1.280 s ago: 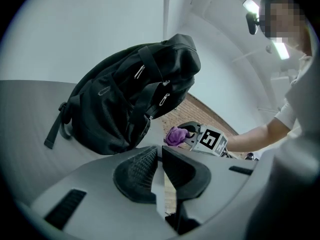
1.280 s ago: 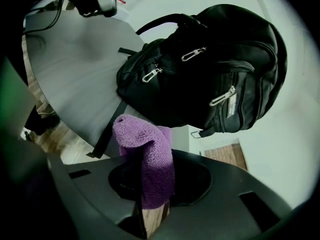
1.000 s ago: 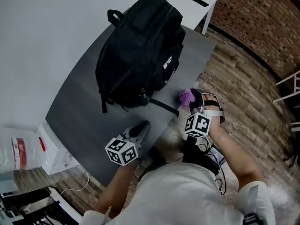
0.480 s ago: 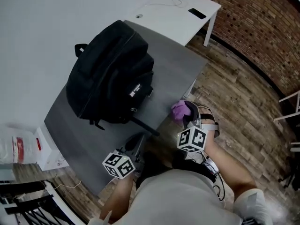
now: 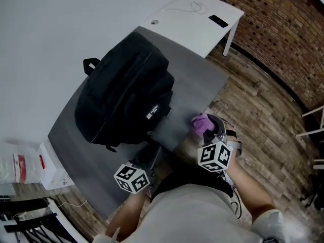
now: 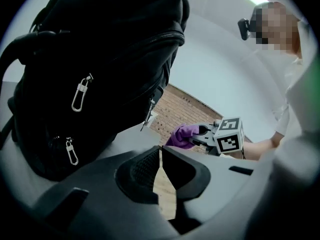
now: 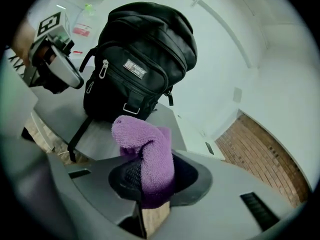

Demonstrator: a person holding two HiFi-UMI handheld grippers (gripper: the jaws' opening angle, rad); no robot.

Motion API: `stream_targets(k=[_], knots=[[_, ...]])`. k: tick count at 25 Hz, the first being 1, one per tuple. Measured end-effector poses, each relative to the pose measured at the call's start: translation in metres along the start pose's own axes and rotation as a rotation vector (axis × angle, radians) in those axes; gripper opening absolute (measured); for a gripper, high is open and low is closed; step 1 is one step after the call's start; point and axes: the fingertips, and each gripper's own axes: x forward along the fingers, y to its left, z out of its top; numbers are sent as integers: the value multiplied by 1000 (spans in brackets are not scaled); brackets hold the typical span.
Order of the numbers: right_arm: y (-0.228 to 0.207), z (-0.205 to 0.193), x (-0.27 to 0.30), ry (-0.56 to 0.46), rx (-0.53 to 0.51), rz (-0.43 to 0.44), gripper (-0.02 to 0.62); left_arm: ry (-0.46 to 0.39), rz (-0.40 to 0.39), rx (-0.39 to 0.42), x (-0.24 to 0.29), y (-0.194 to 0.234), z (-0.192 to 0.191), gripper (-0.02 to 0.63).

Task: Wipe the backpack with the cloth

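On the table lies the backpack. My right gripper pinches the cloth near the edge; my left gripper is closed, empty.

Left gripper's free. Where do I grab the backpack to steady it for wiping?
Probably the carry loop at the far end of the backpack: it's thin and stands clear, while the body looks too bulky for the jaws. Open the left gripper, which is shut, and come in from the left side.
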Motion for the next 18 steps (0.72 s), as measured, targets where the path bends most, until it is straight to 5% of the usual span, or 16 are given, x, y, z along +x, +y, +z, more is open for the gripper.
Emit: stream_targets(k=[7,18], knots=[[-22,10,-3,-43,183,50,88,-22,14,-8,3,-2,10,12],[-67,-4,4,-223,111,295,88,-198,292,-79,29,-46,11,12]])
